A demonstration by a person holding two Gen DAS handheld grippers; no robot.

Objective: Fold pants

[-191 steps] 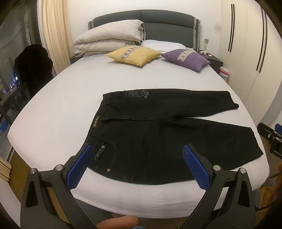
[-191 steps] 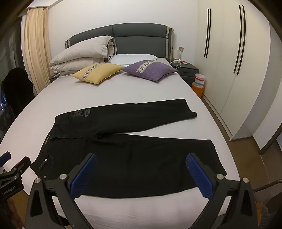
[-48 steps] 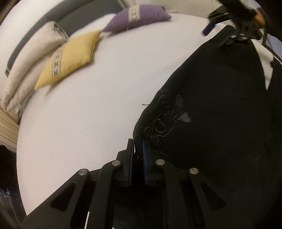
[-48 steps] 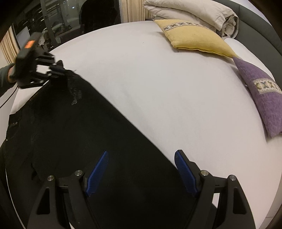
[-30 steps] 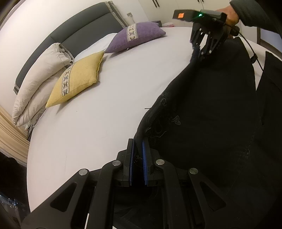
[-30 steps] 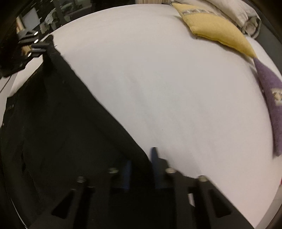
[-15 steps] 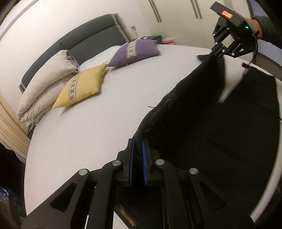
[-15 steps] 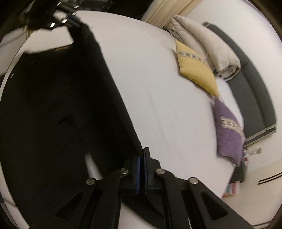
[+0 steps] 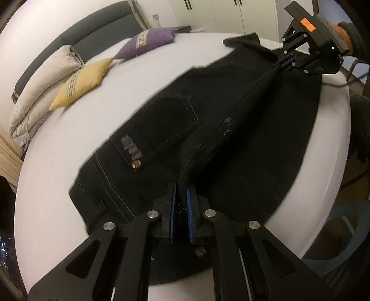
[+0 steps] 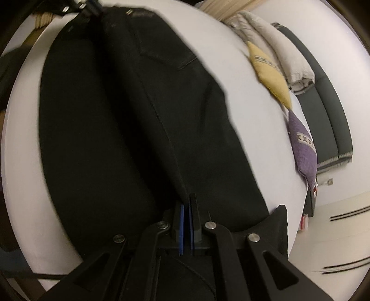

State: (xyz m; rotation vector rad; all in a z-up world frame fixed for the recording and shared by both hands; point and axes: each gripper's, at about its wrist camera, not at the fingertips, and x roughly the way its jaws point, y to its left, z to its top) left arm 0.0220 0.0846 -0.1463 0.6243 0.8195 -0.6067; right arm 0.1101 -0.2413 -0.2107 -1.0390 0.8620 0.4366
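Black pants (image 9: pixel 208 120) lie on the white bed (image 9: pixel 57 162), one leg brought over the other. My left gripper (image 9: pixel 180 208) is shut on the waistband edge near the bed's front. My right gripper (image 10: pixel 186 215) is shut on the leg's hem end; it also shows in the left wrist view (image 9: pixel 283 62) at the far right. The fabric edge runs taut between the two grippers. In the right wrist view the pants (image 10: pixel 127 115) stretch away to the left gripper (image 10: pixel 92 7) at the top left. A back pocket with a metal stud (image 9: pixel 137 164) faces up.
A yellow cushion (image 9: pixel 81 81), a purple cushion (image 9: pixel 148 41) and stacked pale pillows (image 9: pixel 41 97) sit at the grey headboard (image 9: pixel 92 32). White wardrobe doors (image 9: pixel 219 14) stand beyond the bed. The bed's front edge (image 9: pixel 323 196) is close on the right.
Both grippers have carried the far leg over toward the bed's front, onto the near leg. The back side with its pocket now faces up.
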